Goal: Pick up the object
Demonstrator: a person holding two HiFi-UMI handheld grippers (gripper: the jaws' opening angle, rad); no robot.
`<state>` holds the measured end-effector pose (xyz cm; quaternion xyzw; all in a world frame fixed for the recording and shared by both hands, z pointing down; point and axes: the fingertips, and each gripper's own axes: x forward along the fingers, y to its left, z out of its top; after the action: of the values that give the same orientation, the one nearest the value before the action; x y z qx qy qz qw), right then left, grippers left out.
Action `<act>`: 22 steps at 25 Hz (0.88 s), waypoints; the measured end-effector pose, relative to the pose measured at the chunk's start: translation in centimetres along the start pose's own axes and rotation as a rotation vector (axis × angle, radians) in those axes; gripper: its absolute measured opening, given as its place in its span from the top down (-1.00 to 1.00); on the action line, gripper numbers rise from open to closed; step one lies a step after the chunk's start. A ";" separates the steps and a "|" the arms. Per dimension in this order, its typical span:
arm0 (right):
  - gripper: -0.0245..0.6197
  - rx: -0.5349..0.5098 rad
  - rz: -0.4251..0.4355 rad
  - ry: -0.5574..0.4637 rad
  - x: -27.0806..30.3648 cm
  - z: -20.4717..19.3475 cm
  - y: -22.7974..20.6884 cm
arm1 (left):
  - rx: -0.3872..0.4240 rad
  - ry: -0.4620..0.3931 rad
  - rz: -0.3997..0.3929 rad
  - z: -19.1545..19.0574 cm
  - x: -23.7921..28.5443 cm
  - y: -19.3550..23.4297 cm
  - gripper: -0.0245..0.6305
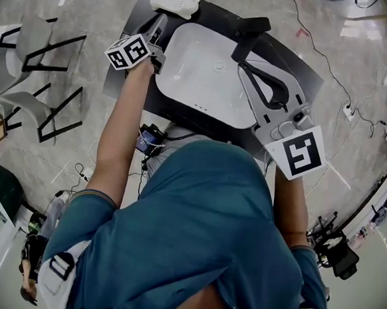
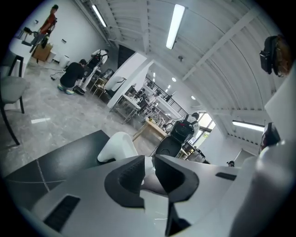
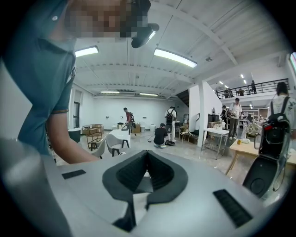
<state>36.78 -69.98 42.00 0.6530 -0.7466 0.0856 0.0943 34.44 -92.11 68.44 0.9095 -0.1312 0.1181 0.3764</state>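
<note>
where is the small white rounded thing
Head view: the white rounded thing lies at the far left corner of the black table, just beyond the white basin and the left gripper.

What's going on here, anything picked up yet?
A person stands over a black table with a handheld gripper in each hand. The left gripper is at the left edge of the white tray, jaws slightly apart; whether they touch the rim isn't clear. The right gripper is by the tray's right side, jaws together and empty. A smaller white curved object lies beyond the tray, untouched. Nothing looks lifted yet.
</note>
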 end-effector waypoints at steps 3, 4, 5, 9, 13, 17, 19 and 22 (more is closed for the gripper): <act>0.88 0.003 -0.009 0.006 -0.2 -0.2 -0.3 | -0.051 0.021 0.016 -1.0 1.0 1.1 0.67; 0.88 0.004 -0.012 0.007 -0.3 -0.3 -0.3 | -0.065 0.022 0.021 -1.3 1.3 1.5 0.63; 0.88 0.006 -0.015 0.009 -0.4 -0.4 -0.4 | -0.079 0.021 0.022 -1.4 1.6 1.7 0.61; 0.88 0.014 -0.026 0.015 -0.7 -0.9 -0.7 | -0.124 0.012 0.012 -1.9 2.4 2.1 0.50; 0.88 0.018 -0.031 0.024 -0.9 -1.2 -0.9 | -0.151 0.011 0.030 -2.4 3.4 2.9 0.33; 0.88 0.021 -0.036 0.031 -1.1 -1.6 -1.0 | -0.176 0.011 0.056 -2.8 4.1 3.8 0.17; 0.88 0.023 -0.037 0.035 -1.2 -1.8 -1.0 | -0.187 0.010 0.059 -2.9 4.5 4.2 0.15; 0.88 0.025 -0.040 0.039 -1.3 -2.1 -0.9 | -0.191 0.010 0.060 -2.6 5.2 4.4 0.14</act>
<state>37.95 -68.33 43.69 0.6670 -0.7303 0.1060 0.1023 37.53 -94.02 74.75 0.8644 -0.1671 0.1211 0.4585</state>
